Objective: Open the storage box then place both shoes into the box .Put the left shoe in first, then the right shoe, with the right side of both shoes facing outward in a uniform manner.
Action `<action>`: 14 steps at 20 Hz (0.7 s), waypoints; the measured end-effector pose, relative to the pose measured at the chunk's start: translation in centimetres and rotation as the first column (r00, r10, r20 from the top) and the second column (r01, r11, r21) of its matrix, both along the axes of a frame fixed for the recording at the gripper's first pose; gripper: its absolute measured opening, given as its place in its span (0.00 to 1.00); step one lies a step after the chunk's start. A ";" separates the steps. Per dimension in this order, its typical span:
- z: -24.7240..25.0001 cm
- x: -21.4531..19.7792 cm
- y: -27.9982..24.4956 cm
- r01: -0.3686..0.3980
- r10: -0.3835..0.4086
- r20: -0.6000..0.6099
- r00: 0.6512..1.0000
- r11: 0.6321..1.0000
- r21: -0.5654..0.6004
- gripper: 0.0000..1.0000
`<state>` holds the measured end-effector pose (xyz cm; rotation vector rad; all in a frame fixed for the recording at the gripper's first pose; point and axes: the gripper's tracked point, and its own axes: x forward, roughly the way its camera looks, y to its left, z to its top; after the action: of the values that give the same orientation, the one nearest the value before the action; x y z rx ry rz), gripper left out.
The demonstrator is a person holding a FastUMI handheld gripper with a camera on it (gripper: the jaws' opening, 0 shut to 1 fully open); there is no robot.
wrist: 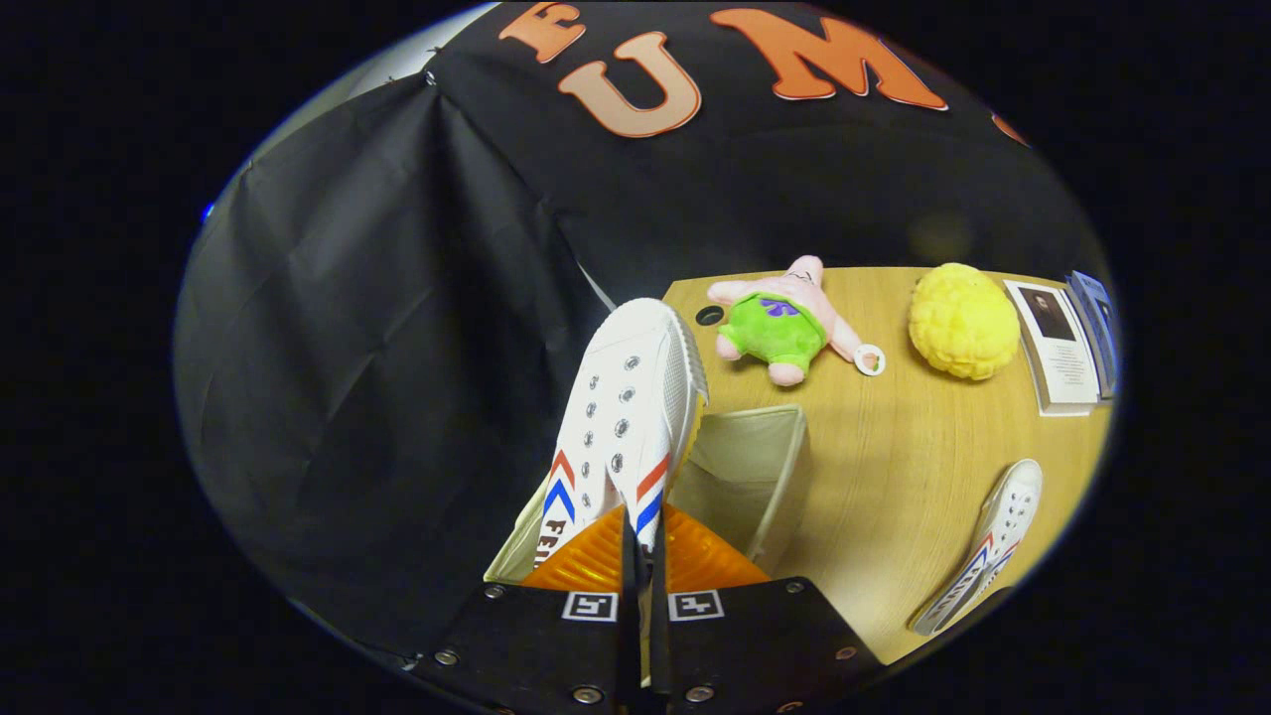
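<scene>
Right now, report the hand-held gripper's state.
Hand-held gripper: shut on the white shoe, both fingers pinching its upper, held over the open storage box.

I am looking at a shoe (626,417) of white canvas, matt and finely woven, with small shiny metal eyelets and a ribbed rubber toe; the fingers (643,556) are pressing together on its heel end. The storage box (745,477) under it is showing pale, soft cloth walls. The table (914,467) is showing smooth, light wood grain with a dull sheen. The second shoe (983,561) is looking like the same canvas. I am seeing a plush toy (779,323) of fuzzy fabric, a bumpy yellow ball (963,320), and paper booklets (1058,343).
</scene>
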<state>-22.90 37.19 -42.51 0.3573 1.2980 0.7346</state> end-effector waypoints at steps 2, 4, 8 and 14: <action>-0.8 -1.2 1.1 -0.038 0.038 -0.002 0.999 0.999 -0.013 0.04; -2.3 -2.6 1.7 -0.070 0.070 -0.007 0.998 0.997 -0.018 0.04; -3.8 -4.3 2.2 -0.138 0.137 -0.025 0.990 0.985 -0.102 0.04; -5.7 -5.1 1.7 -0.108 0.084 -0.161 0.983 0.983 -0.146 0.04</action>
<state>-27.96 38.86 -48.17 0.2307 1.5169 0.6927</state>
